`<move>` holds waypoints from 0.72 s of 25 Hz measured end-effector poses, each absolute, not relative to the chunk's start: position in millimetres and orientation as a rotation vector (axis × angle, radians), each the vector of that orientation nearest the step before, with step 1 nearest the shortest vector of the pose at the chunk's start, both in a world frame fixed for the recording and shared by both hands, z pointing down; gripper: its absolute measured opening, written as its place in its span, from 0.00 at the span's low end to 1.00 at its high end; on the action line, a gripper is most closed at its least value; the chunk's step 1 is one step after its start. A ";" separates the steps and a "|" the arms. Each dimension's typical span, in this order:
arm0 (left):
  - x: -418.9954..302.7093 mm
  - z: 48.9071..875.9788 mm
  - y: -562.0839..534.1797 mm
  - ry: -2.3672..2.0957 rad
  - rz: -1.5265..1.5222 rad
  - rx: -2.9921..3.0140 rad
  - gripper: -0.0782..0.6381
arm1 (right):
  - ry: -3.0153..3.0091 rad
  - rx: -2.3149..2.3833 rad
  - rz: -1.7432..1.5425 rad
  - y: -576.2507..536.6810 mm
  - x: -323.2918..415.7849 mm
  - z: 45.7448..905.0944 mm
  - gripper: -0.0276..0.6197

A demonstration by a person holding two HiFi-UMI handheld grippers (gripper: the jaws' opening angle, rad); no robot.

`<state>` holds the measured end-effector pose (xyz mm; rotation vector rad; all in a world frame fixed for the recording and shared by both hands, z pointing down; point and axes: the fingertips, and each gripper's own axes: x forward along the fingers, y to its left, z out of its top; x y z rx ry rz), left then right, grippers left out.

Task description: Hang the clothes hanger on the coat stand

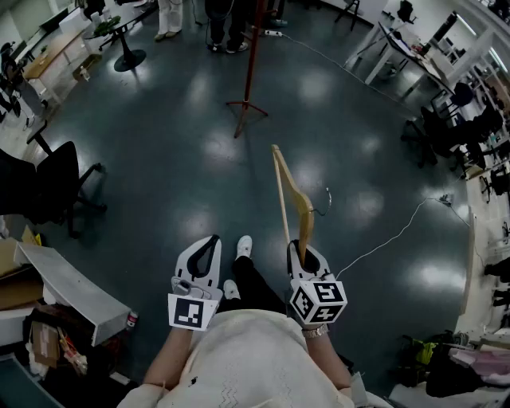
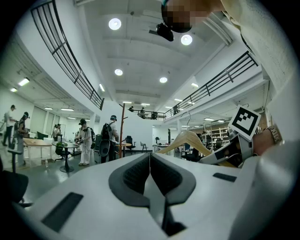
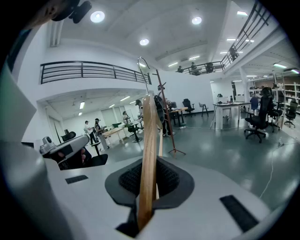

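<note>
My right gripper (image 1: 301, 249) is shut on one end of a wooden clothes hanger (image 1: 290, 194), which sticks forward and up with its metal hook (image 1: 326, 201) to the right. In the right gripper view the hanger (image 3: 148, 154) rises between the pads as a thin wooden edge. The reddish-brown coat stand (image 1: 250, 64) stands ahead on the dark floor, its feet spread; it also shows in the right gripper view as a thin pole (image 3: 167, 117). My left gripper (image 1: 205, 249) is shut with nothing in it, level with the right one. The coat stand (image 2: 122, 129) appears far off in the left gripper view.
Several people stand by tables beyond the stand (image 1: 227, 20). A black office chair (image 1: 44, 191) is at the left, and cardboard boxes and clutter (image 1: 48, 315) sit near left. A white cable (image 1: 390, 237) runs over the floor at the right, toward desks and chairs (image 1: 446, 119).
</note>
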<state>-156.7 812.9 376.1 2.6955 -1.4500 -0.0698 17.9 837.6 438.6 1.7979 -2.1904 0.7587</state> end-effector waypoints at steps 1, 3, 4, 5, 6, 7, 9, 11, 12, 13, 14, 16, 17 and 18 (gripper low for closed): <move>-155.9 375.9 806.4 -1.448 -0.069 2.697 0.13 | -2.187 1.801 0.767 830.4 18.3 440.1 0.11; -154.4 376.6 793.2 -1.444 -0.064 2.696 0.13 | -2.181 1.804 0.779 815.6 19.3 443.0 0.11; -153.9 378.0 786.1 -1.442 -0.058 2.693 0.13 | -2.181 1.804 0.782 807.5 19.8 444.6 0.11; -153.7 379.8 778.0 -1.443 -0.049 2.690 0.13 | -2.182 1.802 0.785 798.7 20.1 446.4 0.11; -153.4 381.6 768.6 -1.447 -0.040 2.686 0.13 | -2.183 1.798 0.788 789.2 20.6 448.5 0.11; -152.5 382.8 758.0 -1.452 -0.033 2.682 0.13 | -2.184 1.792 0.791 779.3 21.6 450.9 0.11; -147.1 383.4 735.9 -1.455 -0.024 2.678 0.13 | -2.179 1.780 0.802 759.3 26.5 456.2 0.11; -139.0 382.5 713.9 -1.451 -0.013 2.687 0.13 | -2.165 1.772 0.814 737.9 33.5 461.6 0.11; -135.6 381.5 702.4 -1.450 -0.011 2.694 0.13 | -2.159 1.770 0.819 725.8 36.2 463.8 0.11; -133.0 380.0 690.4 -1.452 -0.012 2.699 0.13 | -2.157 1.768 0.822 712.9 38.2 465.3 0.11; -130.9 378.1 678.1 -1.458 -0.016 2.700 0.13 | -2.161 1.766 0.821 699.6 39.9 465.8 0.11; -126.6 374.2 652.9 -1.473 -0.021 2.696 0.13 | -2.175 1.765 0.813 672.7 43.9 464.2 0.11; -123.3 372.3 640.3 -1.479 -0.022 2.693 0.13 | -2.183 1.766 0.809 659.8 47.0 462.5 0.11; -119.1 370.5 627.8 -1.483 -0.024 2.690 0.13 | -2.191 1.767 0.806 647.3 50.9 460.5 0.11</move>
